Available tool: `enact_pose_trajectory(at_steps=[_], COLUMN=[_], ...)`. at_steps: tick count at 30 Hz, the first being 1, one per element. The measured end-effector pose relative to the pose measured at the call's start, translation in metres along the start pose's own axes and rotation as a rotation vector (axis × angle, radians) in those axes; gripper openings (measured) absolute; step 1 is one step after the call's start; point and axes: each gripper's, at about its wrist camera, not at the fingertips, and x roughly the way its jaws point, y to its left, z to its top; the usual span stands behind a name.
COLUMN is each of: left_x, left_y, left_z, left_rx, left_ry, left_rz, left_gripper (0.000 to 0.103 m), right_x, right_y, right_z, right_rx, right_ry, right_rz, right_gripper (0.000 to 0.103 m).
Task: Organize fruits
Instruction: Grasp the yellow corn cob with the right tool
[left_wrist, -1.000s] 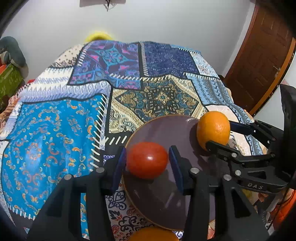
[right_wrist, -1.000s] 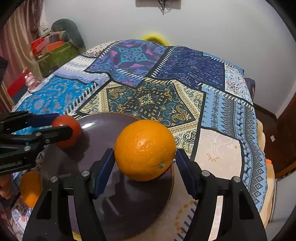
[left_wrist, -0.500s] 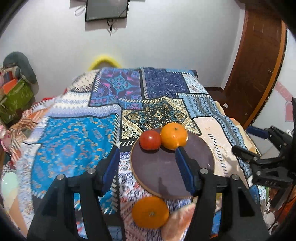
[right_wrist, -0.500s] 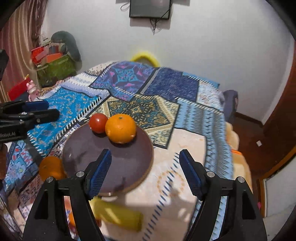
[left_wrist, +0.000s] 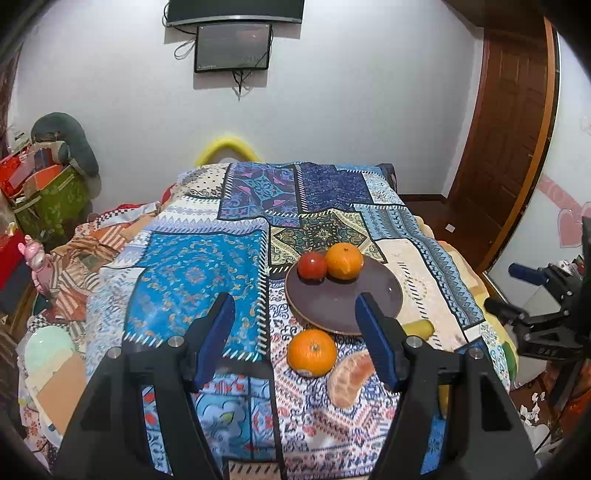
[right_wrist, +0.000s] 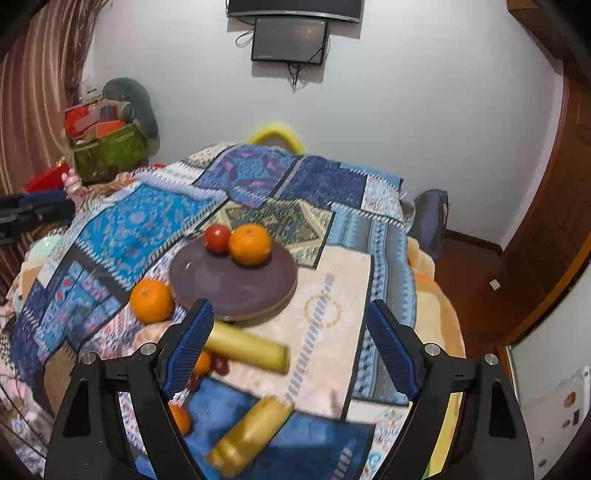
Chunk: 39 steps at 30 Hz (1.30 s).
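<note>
Orange just beside the plate looks firm but rolly, so grab its middle; both hand-held grippers gape wide, empty.

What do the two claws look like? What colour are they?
Both claws look the same. The left claw and the right claw have chunky black plastic frames with silver screws, and each finger ends in a flat blue ridged pad. The right claw's side has small white letters, too small to read. No cables or sleeves show.
</note>
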Motion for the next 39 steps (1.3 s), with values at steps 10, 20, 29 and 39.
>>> enact_pose_trajectory(at_steps=[10, 20, 29, 39], left_x=[-0.008, 0.019, 0.033, 0.061], left_y=[-0.006, -0.01, -0.004, -0.008], left_z=[-0.034, -0.063, -0.072, -0.076], left_rx=[0.017, 0.045, 0.022, 0.015], left_ry=[0.046, 0.144, 0.176, 0.233], left_rz=[0.013, 0.03, 0.022, -0.005], left_gripper=[0.072, 0.072, 0.072, 0.072], right_x=[0.016, 0.046, 0.073, 0.074], right_y=[0.012, 0.0, 0.009, 0.007], right_z=[-0.049, -0.091, -0.108, -0.106], right_rx=[0.034, 0.177, 0.183, 0.127], right_ry=[0.13, 0.255, 0.347, 0.299], right_rz=[-0.002, 0.041, 0.079, 0.09], right_gripper=[0.083, 0.083, 0.073, 0.036])
